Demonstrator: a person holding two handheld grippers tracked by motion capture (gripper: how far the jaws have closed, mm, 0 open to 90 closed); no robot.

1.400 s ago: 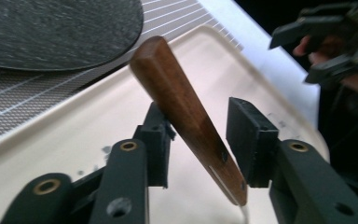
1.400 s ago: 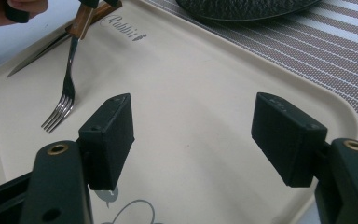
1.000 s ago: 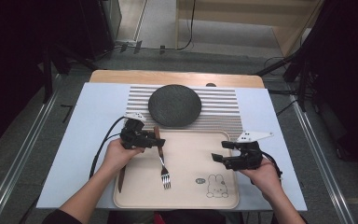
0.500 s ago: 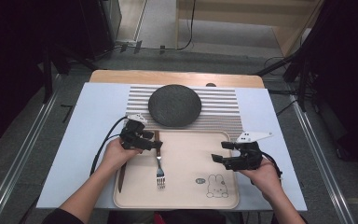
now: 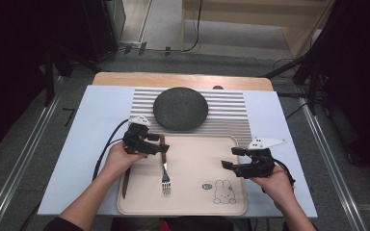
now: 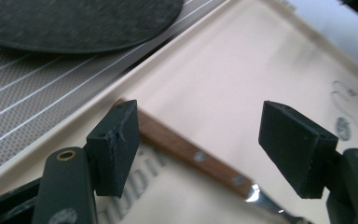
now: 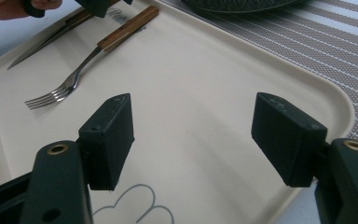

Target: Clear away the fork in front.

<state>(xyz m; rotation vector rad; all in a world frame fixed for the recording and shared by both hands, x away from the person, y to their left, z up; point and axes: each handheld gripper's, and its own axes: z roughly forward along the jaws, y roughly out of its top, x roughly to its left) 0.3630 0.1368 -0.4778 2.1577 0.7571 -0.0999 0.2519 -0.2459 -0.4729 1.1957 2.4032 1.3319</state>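
A fork with a wooden handle lies on the beige tray, tines toward the person. My left gripper is open at the handle's far end. In the left gripper view, the handle passes under the left jaw of my left gripper, in the gap but not gripped. A knife lies along the tray's left rim, partly under the left hand. My right gripper hovers open over the tray's right half. In the right gripper view my right gripper holds nothing, and the fork and knife lie beyond it.
A dark round plate sits on a striped placemat just behind the tray. A rabbit drawing marks the tray's near right corner. A pale blue cloth covers the table, and black cables trail from both grippers.
The fork has swung from a slight slant to lie straight along the tray. The left gripper has shifted a little at the handle's end. The right gripper has hardly moved.
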